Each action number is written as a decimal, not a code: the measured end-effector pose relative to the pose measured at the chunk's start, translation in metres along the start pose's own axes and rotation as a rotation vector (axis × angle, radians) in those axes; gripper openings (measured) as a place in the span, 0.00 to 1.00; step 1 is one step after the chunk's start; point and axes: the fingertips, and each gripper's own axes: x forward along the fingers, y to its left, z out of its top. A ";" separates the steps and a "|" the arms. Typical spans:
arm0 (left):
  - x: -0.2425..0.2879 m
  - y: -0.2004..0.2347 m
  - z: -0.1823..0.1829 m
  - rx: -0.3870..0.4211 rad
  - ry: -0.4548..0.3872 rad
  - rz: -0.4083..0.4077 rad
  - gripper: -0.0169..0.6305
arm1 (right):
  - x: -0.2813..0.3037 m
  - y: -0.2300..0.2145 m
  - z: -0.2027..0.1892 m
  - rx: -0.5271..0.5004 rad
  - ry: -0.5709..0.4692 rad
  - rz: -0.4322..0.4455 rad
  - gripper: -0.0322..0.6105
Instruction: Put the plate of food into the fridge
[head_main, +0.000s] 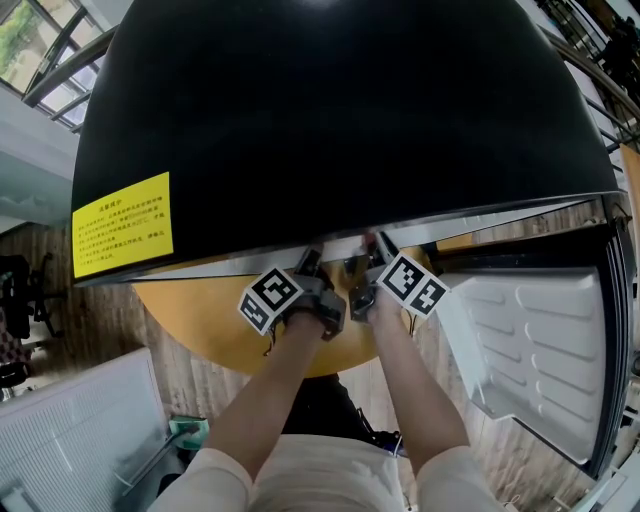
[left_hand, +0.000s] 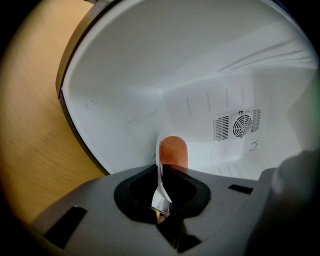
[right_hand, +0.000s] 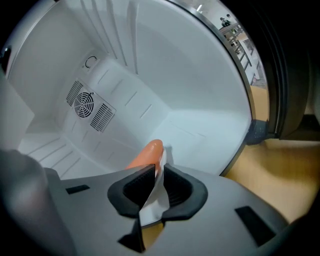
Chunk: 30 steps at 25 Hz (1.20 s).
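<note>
The plate of food is a thin white plate (left_hand: 161, 190) seen edge-on, with an orange sausage (left_hand: 173, 151) on it. My left gripper (left_hand: 161, 172) is shut on its rim. From the other side my right gripper (right_hand: 159, 175) is shut on the same plate (right_hand: 152, 202), the sausage (right_hand: 147, 152) just past its jaws. Both views look into the white fridge interior (left_hand: 150, 75) with a fan vent (left_hand: 242, 125) on the back wall. In the head view the left gripper (head_main: 312, 262) and right gripper (head_main: 378, 245) reach under the black fridge top (head_main: 340, 110); the plate is hidden there.
The fridge door (head_main: 540, 340) stands open at the right, its white moulded inside facing me. A yellow label (head_main: 122, 223) is stuck on the fridge top. The fridge rests on a round wooden table (head_main: 200, 320). A white panel (head_main: 70, 430) stands at lower left.
</note>
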 end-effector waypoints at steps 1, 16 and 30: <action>0.000 0.000 0.000 0.000 0.002 0.006 0.08 | 0.000 0.000 0.000 -0.009 0.001 -0.006 0.13; -0.007 -0.004 -0.004 0.033 0.026 0.009 0.15 | -0.007 0.000 0.000 -0.197 0.009 -0.117 0.25; -0.057 0.002 -0.022 0.282 0.118 0.033 0.16 | -0.056 0.014 -0.020 -0.192 0.010 -0.045 0.25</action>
